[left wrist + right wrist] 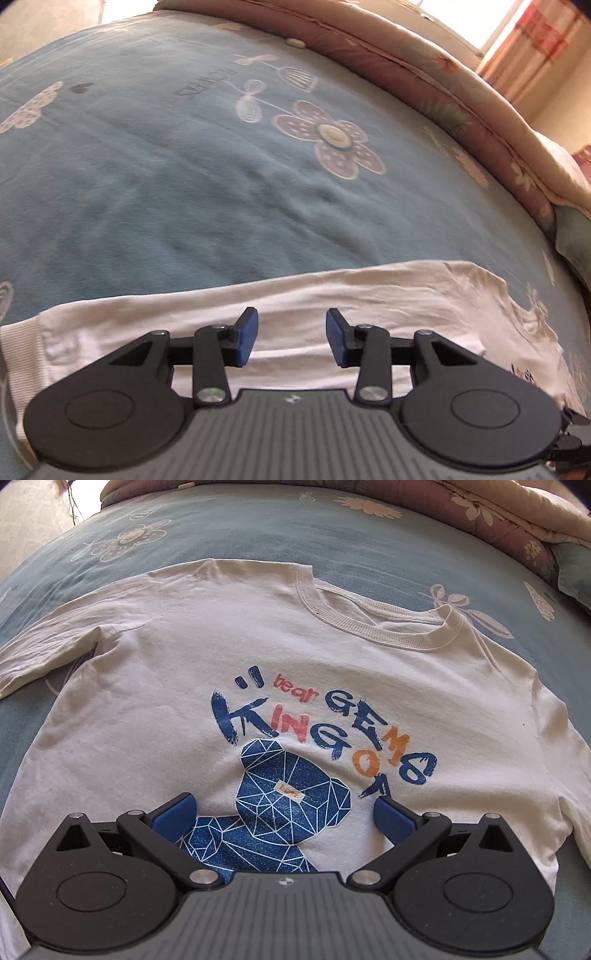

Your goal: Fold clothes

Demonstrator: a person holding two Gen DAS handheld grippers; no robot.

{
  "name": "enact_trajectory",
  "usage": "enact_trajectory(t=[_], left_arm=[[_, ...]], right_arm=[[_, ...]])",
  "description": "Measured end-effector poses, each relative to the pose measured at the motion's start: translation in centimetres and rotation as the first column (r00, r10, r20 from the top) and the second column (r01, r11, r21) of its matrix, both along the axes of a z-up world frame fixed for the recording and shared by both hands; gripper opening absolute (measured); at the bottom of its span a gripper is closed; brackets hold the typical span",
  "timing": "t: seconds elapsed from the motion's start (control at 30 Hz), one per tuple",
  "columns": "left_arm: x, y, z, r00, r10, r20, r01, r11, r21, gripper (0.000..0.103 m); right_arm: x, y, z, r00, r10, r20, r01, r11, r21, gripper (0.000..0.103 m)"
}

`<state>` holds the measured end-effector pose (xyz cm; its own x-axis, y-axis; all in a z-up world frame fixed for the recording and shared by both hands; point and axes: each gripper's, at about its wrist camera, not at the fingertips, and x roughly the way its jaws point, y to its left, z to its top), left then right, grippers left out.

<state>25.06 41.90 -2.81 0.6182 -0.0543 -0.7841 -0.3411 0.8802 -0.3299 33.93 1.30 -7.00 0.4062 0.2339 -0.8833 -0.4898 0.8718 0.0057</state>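
1. White cotton T-shirt [184, 664], print side up, lies spread flat on the blue floral bedsheet [147, 177]. Judging from the right wrist view: no fold made yet, body and neckline fully open.
2. Collar [369, 624] sits at the shirt's far edge, toward the pink quilt [424, 85] bunched along the far side of the bed. Long sleeve [33, 657] trails off the shirt's left shoulder, laid out on the sheet. The opposite sleeve runs out of frame on the right, so I cannot tell how it lies.
3. Left wrist view shows a white strip of the shirt with a ribbed cuff or hem [22, 343] at its left end. Looks like an edge or sleeve section; which one exactly I cannot tell.
4. Left tool [291, 338]: jaws partly spread, hovering over that white strip, nothing between the pads, no cloth pinched.
5. Right tool [284, 816]: jaws spread wide over the blue bear print [291, 794] at shirt centre, nothing gripped. Contact with the fabric: cannot tell.
6. Progress estimate: start of the job. Left to do, likely: bring sleeves in, fold sides, fold bottom up to the collar.
7. Count: one T-shirt, one bear print, one collar, two tools, one bedsheet, one quilt. Curtain [532, 40] by a window beyond the quilt. No other clothes visible in either view.
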Motion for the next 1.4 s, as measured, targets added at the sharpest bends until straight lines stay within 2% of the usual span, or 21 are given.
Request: enact_trajectory(t=[0.07,0.13,0.2,0.27,0.33,0.4,0.47,0.57,0.67,0.8,0.87,0.93,1.03,1.13,1.2,1.27,1.33,1.4], left_arm=[[1.3,-3.2,-0.5,0.99,-0.142,-0.005,0.142,0.989,0.05,0.042],[1.7,-4.8,-1.4,0.978,-0.203,-0.037,0.206,0.975,0.081,0.043],[1.2,-4.9,-2.5,0.976,-0.196,-0.094,0.206,0.972,0.115,0.044],[-0.3,-4.0,-2.5,0.98,-0.169,-0.104,0.181,0.976,0.121,0.044],[-1.3,-2.9,-1.9,0.981,-0.118,-0.156,0.14,0.981,0.134,0.044],[-1.5,-2.2,-1.1,0.981,-0.107,-0.159,0.129,0.982,0.136,0.044],[-1.1,-2.1,-0.7,0.981,-0.123,-0.149,0.145,0.979,0.141,0.051],[0.2,-2.8,-1.5,0.972,-0.145,-0.184,0.177,0.969,0.172,0.051],[0.5,-2.8,-2.4,0.972,-0.132,-0.196,0.165,0.973,0.16,0.052],[0.2,-2.9,-2.6,0.973,-0.148,-0.18,0.178,0.97,0.163,0.056],[0.2,-2.8,-2.6,0.972,-0.156,-0.177,0.186,0.969,0.162,0.057],[0.2,-2.7,-2.6,0.972,-0.157,-0.176,0.185,0.97,0.156,0.057],[0.2,-2.7,-2.1,0.972,-0.15,-0.179,0.179,0.971,0.158,0.056],[-0.2,-3.0,-1.3,0.974,-0.169,-0.148,0.196,0.962,0.192,0.056],[-0.5,-3.2,-1.6,0.969,-0.188,-0.162,0.219,0.955,0.202,0.056],[-0.9,-3.4,-2.6,0.958,-0.204,-0.203,0.248,0.943,0.222,0.058],[-1.4,-3.8,-2.7,0.954,-0.222,-0.203,0.271,0.929,0.253,0.059],[-1.6,-3.8,-2.1,0.955,-0.209,-0.208,0.261,0.929,0.262,0.059]], right_arm=[[0.0,0.0,0.0,1.0,0.0,0.003,0.0,1.0,0.001,0.103],[0.0,-0.1,0.0,1.0,0.001,0.002,-0.001,1.0,0.002,0.103],[0.2,0.1,0.2,1.0,0.005,-0.012,-0.005,1.0,-0.013,0.103],[0.2,0.6,0.8,1.0,0.019,-0.008,-0.019,1.0,-0.016,0.103],[-0.2,1.4,2.1,0.998,0.05,0.038,-0.05,0.999,0.006,0.103],[-0.3,3.0,3.5,0.992,0.097,0.08,-0.103,0.993,0.064,0.103],[-0.1,5.5,3.9,0.979,0.153,0.137,-0.165,0.983,0.083,0.103],[0.7,9.5,2.9,0.954,0.2,0.222,-0.213,0.976,0.036,0.103],[1.8,11.9,1.4,0.953,0.156,0.258,-0.161,0.987,-0.003,0.103],[1.4,13.6,-0.2,0.963,0.098,0.252,-0.089,0.995,-0.045,0.103],[0.0,14.2,-0.1,0.96,0.105,0.261,-0.094,0.994,-0.053,0.103],[-1.6,14.8,0.1,0.956,0.154,0.25,-0.146,0.988,-0.051,0.103],[-3.3,15.8,0.4,0.939,0.291,0.184,-0.291,0.956,-0.031,0.103],[-4.1,15.3,1.7,0.923,0.296,0.245,-0.3,0.954,-0.021,0.103],[-3.8,14.7,2.0,0.936,0.241,0.256,-0.239,0.97,-0.039,0.103],[-2.9,14.3,1.0,0.959,0.2,0.199,-0.19,0.979,-0.067,0.103],[-2.5,13.7,0.4,0.971,0.18,0.157,-0.178,0.984,-0.027,0.103],[-2.2,13.7,0.8,0.97,0.192,0.149,-0.193,0.981,-0.01,0.103]])
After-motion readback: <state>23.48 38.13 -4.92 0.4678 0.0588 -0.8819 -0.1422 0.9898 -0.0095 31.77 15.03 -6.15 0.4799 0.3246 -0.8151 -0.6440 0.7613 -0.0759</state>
